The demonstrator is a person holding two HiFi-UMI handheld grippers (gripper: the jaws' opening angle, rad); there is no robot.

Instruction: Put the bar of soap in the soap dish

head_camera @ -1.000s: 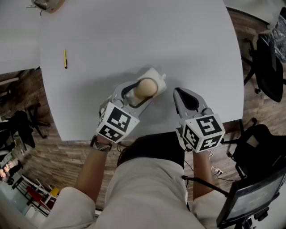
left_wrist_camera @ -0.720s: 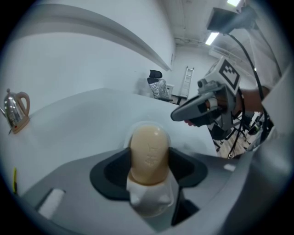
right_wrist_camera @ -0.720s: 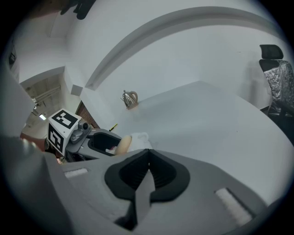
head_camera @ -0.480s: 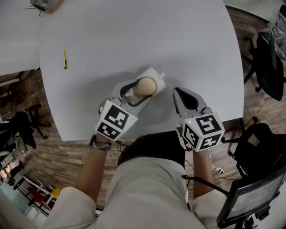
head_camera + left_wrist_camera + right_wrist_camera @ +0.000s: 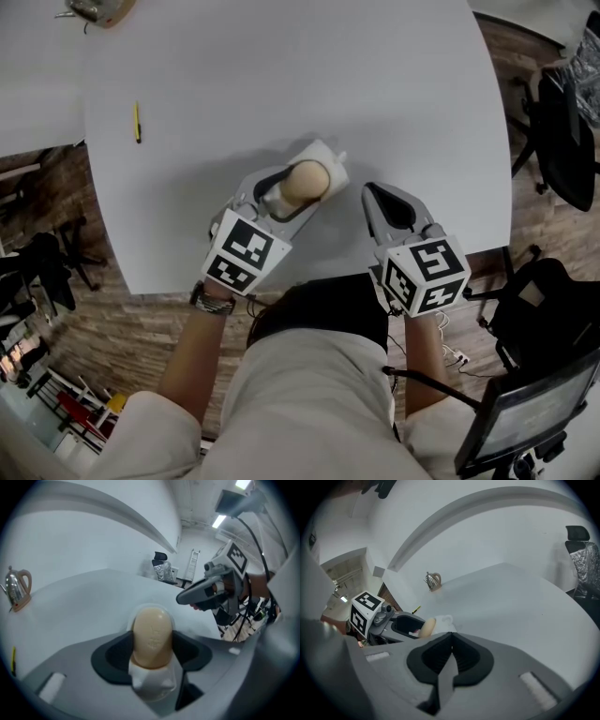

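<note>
Beige bar of soap [image 5: 306, 180] – stands on end, sides clamped between the wide-set pads of the left tool [image 5: 294, 189], lower end in white soap dish [image 5: 331, 161] | dish – near edge of white desk [image 5: 281, 75] | right tool [image 5: 372, 194] – jaws closed together, empty, just right of the dish.
</note>
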